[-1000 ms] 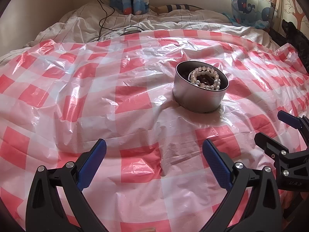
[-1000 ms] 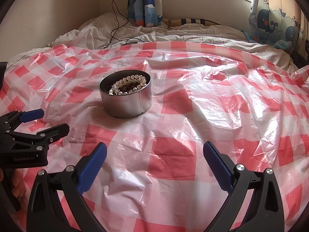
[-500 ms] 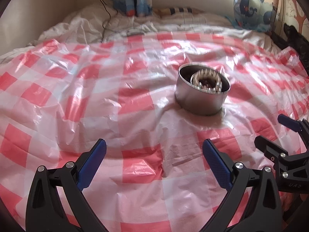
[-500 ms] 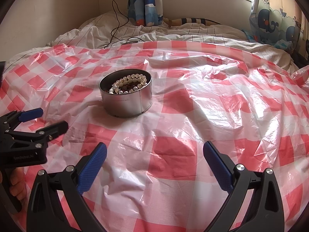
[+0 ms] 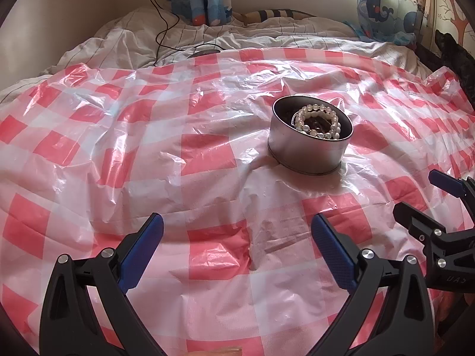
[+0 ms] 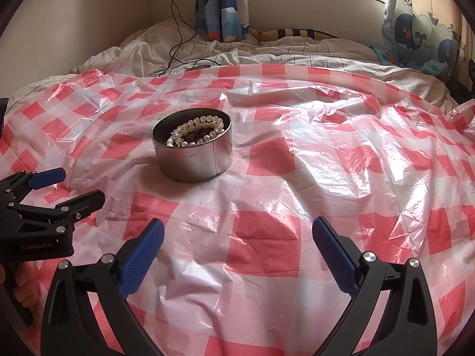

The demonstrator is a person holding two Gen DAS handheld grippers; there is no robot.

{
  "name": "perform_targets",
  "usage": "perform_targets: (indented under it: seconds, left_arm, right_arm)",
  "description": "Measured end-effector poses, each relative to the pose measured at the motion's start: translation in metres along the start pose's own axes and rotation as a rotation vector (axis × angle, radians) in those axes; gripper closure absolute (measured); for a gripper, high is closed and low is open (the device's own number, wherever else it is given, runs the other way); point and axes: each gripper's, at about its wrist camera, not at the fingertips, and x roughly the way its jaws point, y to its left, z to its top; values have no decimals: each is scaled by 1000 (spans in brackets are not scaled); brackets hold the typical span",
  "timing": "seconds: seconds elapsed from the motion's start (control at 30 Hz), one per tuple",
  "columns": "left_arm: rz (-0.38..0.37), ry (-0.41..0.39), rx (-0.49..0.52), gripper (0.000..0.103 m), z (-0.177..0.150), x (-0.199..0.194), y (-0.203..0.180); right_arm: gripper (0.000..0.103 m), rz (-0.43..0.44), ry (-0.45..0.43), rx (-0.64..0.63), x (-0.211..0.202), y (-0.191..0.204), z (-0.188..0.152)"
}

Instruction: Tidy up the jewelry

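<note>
My left gripper [image 5: 237,249] and right gripper [image 6: 237,252] hang spread, empty — nothing grasped. The tin [image 5: 308,151] with the pearl bracelet [image 5: 317,121] sits ahead; next I reach forward — probably for the beads.

Glossy crinkled plastic sheet [image 5: 207,160]; smooth brushed-metal tin [image 5: 305,155]; pearly beads [image 5: 317,120]

The right gripper [image 6: 237,237] is hovering with its jaws spread wide over the red-and-white checked plastic sheet [image 6: 297,178]. Ahead and to its left, a round metal tin [image 6: 193,163] is sitting on the sheet, holding a pearl bracelet [image 6: 196,132]. The left gripper [image 6: 75,188] is reaching in at its left, jaws parted.
</note>
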Motion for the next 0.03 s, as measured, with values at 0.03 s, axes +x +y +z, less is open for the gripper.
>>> perform_targets:
  seconds: [0.03]
  left_arm:
    - [-2,2,1,7,0,0,0]
  right_arm:
    - [7,0,1,0,-1,-1,-1]
